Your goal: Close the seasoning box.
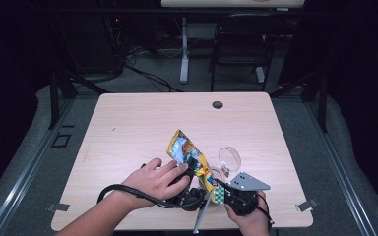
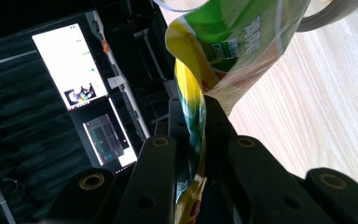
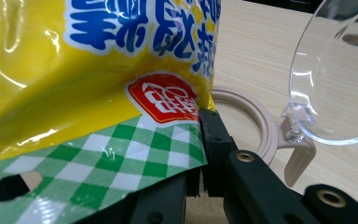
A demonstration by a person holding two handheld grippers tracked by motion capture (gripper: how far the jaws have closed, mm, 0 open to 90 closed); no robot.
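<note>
My left gripper (image 1: 193,166) is clamped on the snack bag (image 1: 191,157) at its middle edge; the bag's long axis runs from 11 o'clock down to 5 o'clock above the tabletop (image 1: 128,128) — my right gripper (image 1: 220,192) pinches its checkered lower corner; the open clear-lidded container (image 1: 225,164) sits just at 3 o'clock.

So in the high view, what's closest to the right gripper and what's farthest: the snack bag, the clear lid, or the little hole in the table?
From the right gripper:
1. Snack bag: its checked end is pinched in the jaws, and the bag runs up to the left.
2. Clear lid: stands open just above the gripper.
3. Table hole: far off, near the table's back edge.
</note>
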